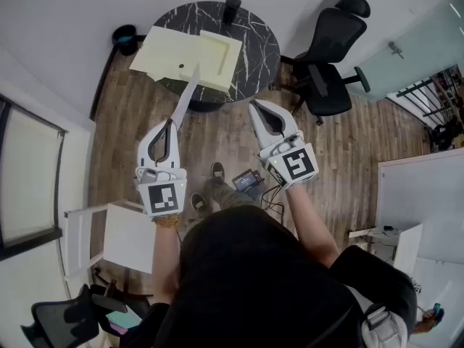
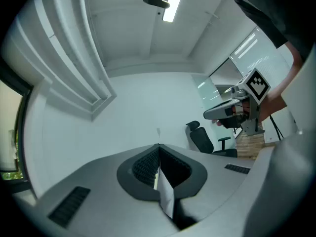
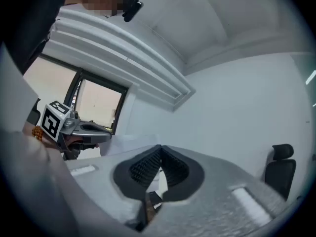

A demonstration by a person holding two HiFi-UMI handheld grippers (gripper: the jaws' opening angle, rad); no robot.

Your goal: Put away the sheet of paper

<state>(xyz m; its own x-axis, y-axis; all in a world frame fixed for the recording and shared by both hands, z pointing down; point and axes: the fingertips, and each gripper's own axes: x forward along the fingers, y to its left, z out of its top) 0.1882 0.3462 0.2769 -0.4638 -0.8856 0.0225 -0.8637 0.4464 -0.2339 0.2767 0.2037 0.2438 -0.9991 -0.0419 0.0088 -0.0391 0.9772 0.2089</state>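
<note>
Near field: my left gripper (image 1: 172, 122), white moulded plastic with a square-marker cube at its base, is held level. Its ribbed black pads (image 2: 148, 164) are clamped shut on a thin white sheet of paper (image 1: 185, 96). The sheet is seen edge-on; it runs forward from the jaw tips, and its far end is over the near rim of the table. In the left gripper view the paper's edge (image 2: 165, 194) sits squarely between the pads.

My right gripper (image 1: 253, 106), of the same build, is also level, just beside the left. Its jaws are closed tip to tip with nothing pinched between them.

Below both tools: brown wood-plank floor (image 1: 348, 136), matt, with visible grain.

Middle field: a round table with a black, white-veined marble top (image 1: 257, 42). On it lie flat pale yellow card box parts (image 1: 174, 53), one of them a shallow tray with raised walls. A dark cylindrical bottle (image 1: 232, 7) stands upright at the far rim.

Far field: a black mesh-backed swivel office chair (image 1: 330, 46) is right of the table. Plain white wall (image 1: 58, 13) lies behind.
</note>
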